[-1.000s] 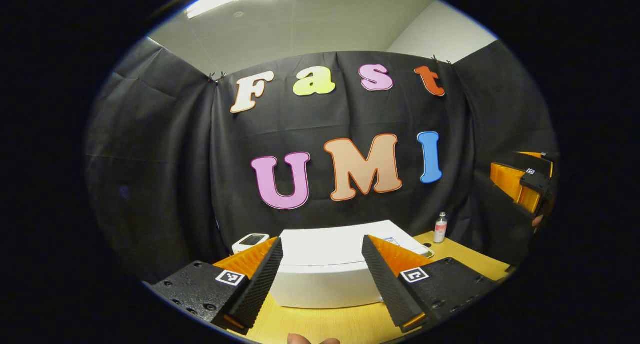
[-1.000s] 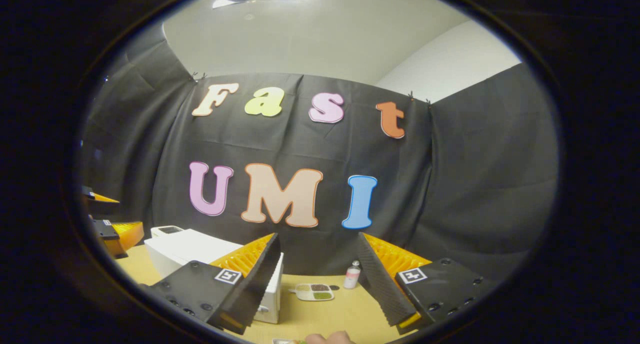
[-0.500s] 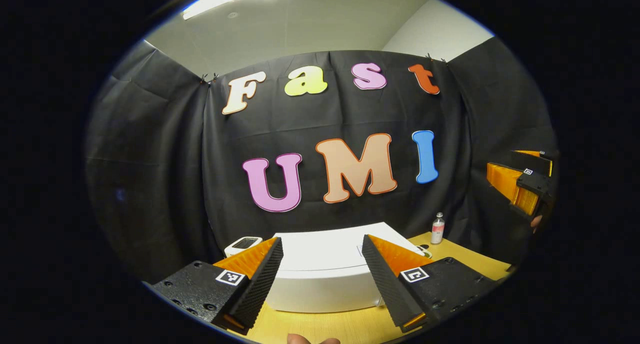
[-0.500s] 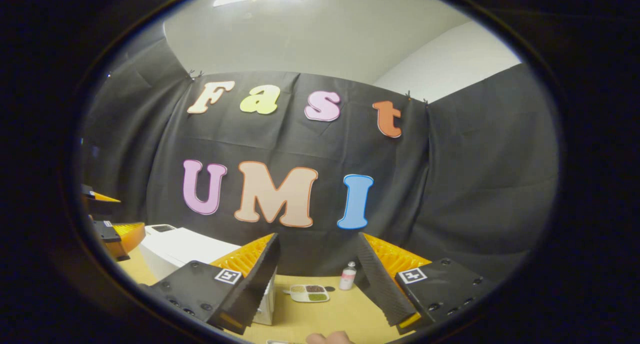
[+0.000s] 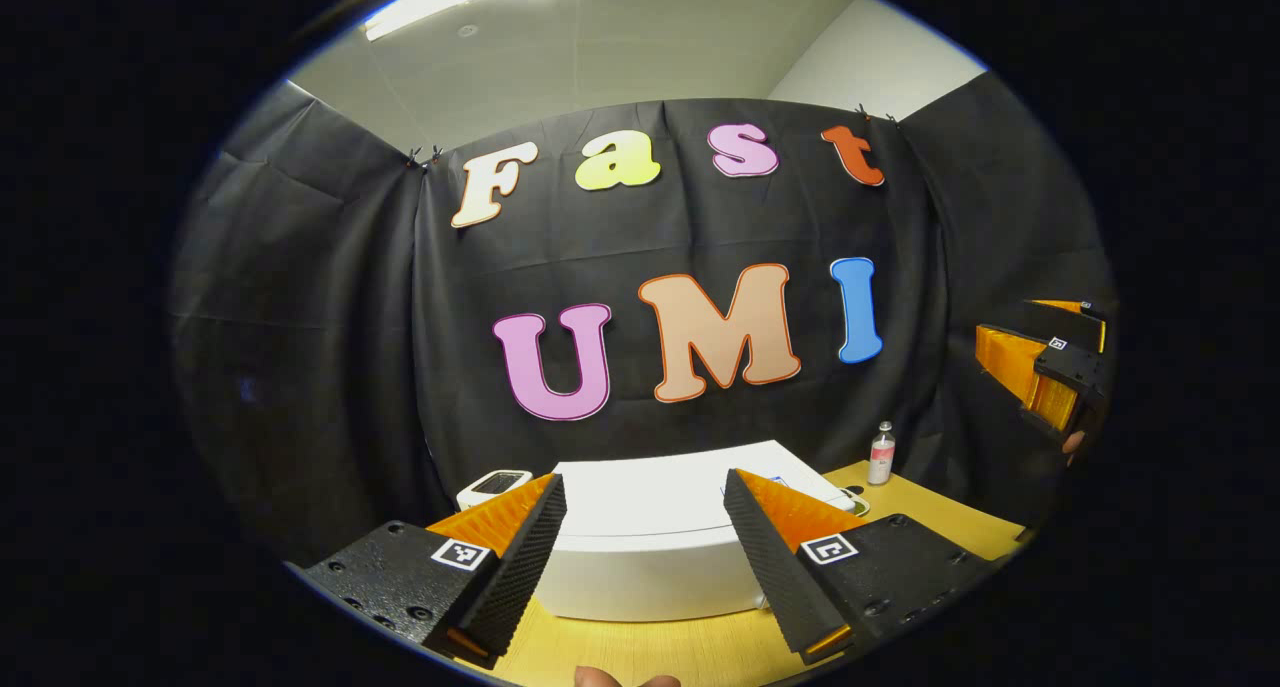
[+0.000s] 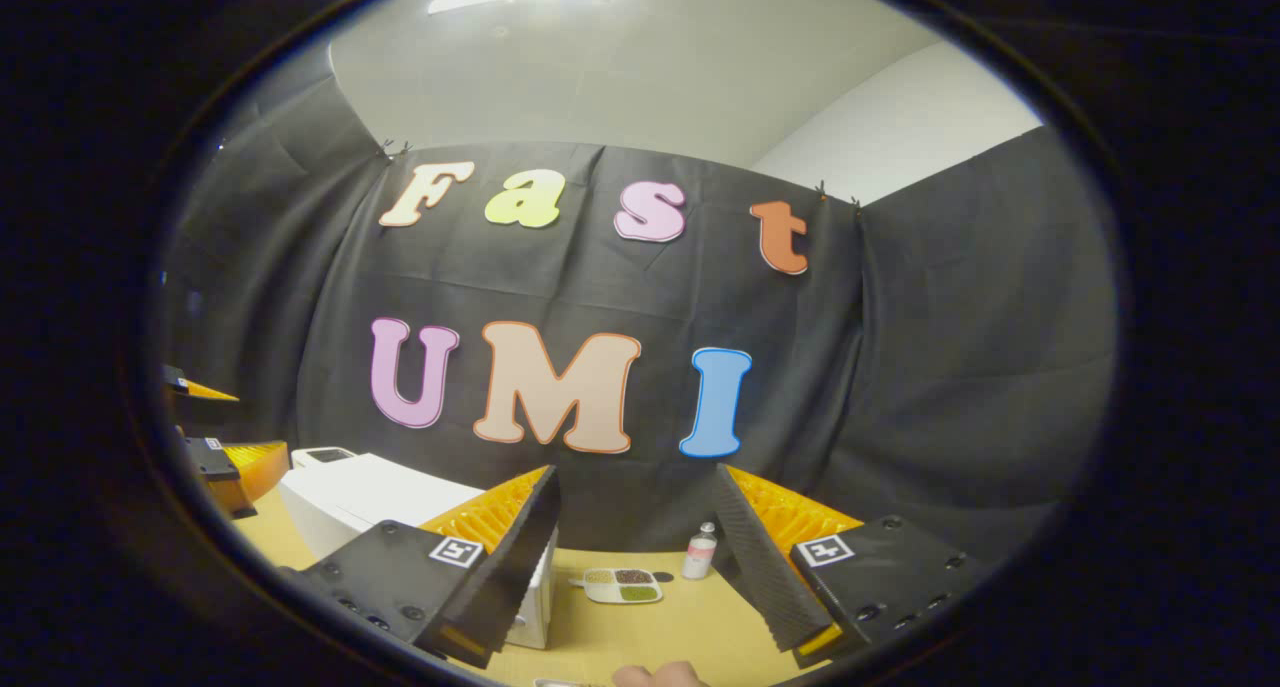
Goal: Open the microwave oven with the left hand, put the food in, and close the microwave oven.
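Observation:
The white microwave oven (image 5: 650, 537) stands on the wooden table straight ahead in the left gripper view, its door shut. My left gripper (image 5: 640, 547) is open, held above and in front of it, with nothing between the fingers. In the right gripper view the microwave oven (image 6: 370, 497) is at the left, and a small white tray of food (image 6: 622, 584) lies on the table to its right. My right gripper (image 6: 635, 557) is open and holds nothing, well short of the tray. The right gripper (image 5: 1050, 372) also appears at the far right of the left gripper view.
A small bottle with a pink label (image 6: 699, 554) stands beside the food tray near the back cloth. A small white device with a dark screen (image 5: 495, 484) sits left of the microwave. A fingertip (image 6: 655, 675) shows at the bottom edge. The wooden table (image 6: 680, 627) runs between.
Both views swayed a little: the scene slid left and down, then partly back. Neither gripper changed its opening or touched anything.

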Demonstrator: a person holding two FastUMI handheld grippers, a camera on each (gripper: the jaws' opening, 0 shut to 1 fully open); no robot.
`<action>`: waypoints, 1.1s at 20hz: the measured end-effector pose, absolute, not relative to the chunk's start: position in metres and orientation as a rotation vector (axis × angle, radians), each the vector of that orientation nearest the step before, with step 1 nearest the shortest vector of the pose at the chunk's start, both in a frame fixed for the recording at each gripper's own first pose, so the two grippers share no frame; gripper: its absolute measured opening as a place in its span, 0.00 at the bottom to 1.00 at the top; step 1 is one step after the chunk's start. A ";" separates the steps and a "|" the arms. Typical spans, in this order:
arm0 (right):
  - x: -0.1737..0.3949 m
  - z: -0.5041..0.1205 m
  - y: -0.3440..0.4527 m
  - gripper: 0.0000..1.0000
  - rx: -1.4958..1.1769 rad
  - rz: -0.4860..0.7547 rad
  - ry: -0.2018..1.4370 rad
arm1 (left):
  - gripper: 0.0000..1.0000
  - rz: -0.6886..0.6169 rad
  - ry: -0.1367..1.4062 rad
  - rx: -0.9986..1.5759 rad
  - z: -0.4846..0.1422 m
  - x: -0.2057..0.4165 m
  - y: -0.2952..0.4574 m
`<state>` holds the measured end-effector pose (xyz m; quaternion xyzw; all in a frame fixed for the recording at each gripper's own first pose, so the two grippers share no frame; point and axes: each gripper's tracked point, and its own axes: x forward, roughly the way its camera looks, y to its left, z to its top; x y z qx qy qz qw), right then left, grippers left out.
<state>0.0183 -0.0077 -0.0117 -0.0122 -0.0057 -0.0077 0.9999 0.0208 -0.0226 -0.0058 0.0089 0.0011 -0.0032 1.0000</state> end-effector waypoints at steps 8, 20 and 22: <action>0.011 -0.010 -0.022 0.97 -0.047 -0.029 -0.009 | 0.98 -0.061 0.081 0.037 -0.070 0.025 -0.053; -0.006 -0.010 -0.036 0.96 -0.066 -0.017 0.013 | 0.97 -0.217 0.245 0.043 -0.193 0.043 -0.141; -0.012 -0.018 -0.041 0.96 -0.064 -0.007 0.038 | 0.97 -0.214 0.270 0.029 -0.209 0.052 -0.152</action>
